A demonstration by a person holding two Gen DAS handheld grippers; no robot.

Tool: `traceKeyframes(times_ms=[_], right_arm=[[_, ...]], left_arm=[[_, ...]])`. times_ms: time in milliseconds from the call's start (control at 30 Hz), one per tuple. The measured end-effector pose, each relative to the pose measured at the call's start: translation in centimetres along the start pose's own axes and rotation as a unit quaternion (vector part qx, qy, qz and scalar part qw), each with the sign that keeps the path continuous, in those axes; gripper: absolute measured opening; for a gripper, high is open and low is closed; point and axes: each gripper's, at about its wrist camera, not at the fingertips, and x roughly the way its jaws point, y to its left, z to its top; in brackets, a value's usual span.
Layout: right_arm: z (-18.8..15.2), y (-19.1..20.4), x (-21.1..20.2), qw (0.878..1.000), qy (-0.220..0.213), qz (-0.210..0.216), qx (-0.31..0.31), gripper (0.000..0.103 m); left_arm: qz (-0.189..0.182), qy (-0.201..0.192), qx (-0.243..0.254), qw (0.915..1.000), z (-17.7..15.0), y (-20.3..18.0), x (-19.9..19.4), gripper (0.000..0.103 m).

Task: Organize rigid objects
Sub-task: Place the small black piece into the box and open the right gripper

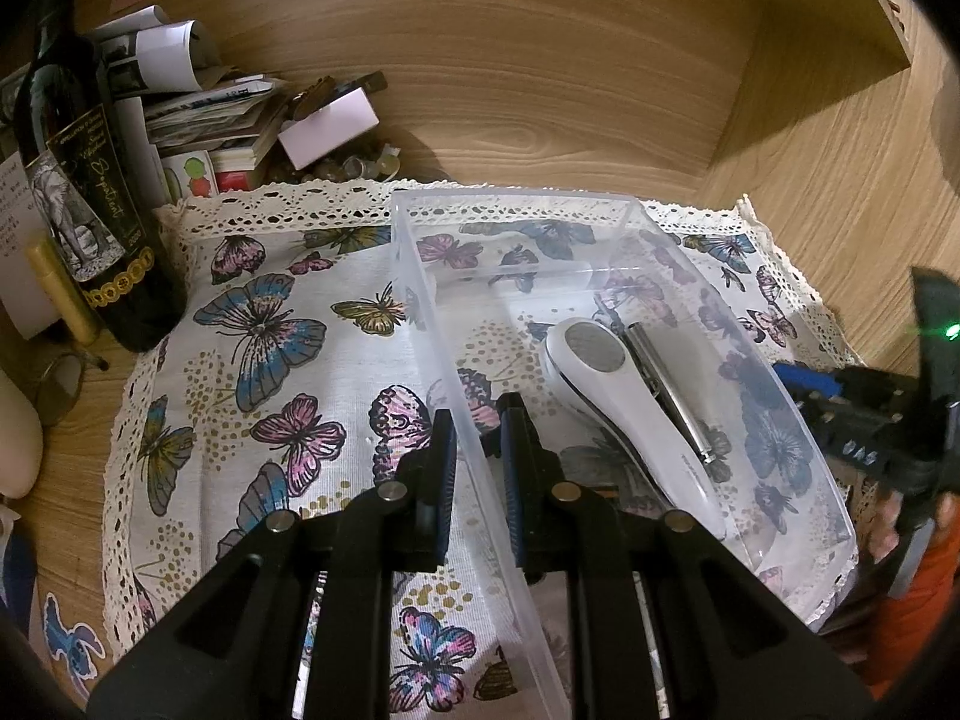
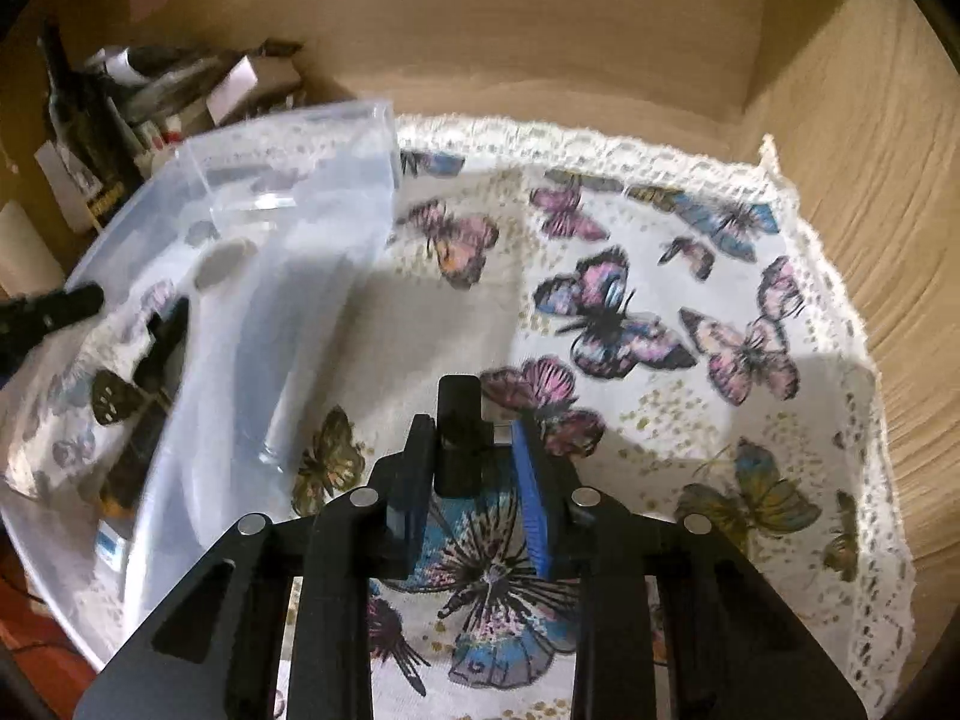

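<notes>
Left hand-held gripper [image 1: 477, 444] clamps clear plastic bin [image 1: 420, 276] wall; right hand-held gripper [image 2: 474, 450] grasps small black block [image 2: 459, 420], bin at 10 o'clock.

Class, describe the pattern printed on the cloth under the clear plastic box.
Blue, pink and olive butterflies on white, lace-edged cloth; clearest in the right wrist view.

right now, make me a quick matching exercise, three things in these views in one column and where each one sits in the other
Things:
1. white handheld device
2. dark bottle
3. small black object

Places:
a. between the jaws of the right gripper
b. lying inside the clear bin
c. standing at the left edge of the butterfly cloth

Pairs: 1-b, 2-c, 3-a
</notes>
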Motion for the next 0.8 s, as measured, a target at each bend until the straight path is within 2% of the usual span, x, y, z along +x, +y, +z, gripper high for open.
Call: traceKeyframes(times_ms=[200,400,600,800], right_arm=[[1.7,0.5,-3.5,0.998,-0.058,0.013,-0.003,0.024],[3.3,3.5,-5.6,0.994,-0.099,0.041,-0.03,0.024],[3.8,7.4,-4.3,0.99,-0.095,0.075,-0.068,0.024],[3.8,9.5,-1.7,0.99,-0.063,0.093,-0.089,0.024]], left_arm=[[0.0,0.0,0.0,1.0,0.0,0.0,0.0,0.015],[-0.001,0.0,0.001,1.0,0.0,0.0,0.0,0.015],[-0.001,0.0,0.002,1.0,0.1,0.0,0.0,0.015],[-0.003,0.0,0.001,1.0,0.2,0.1,0.0,0.015]])
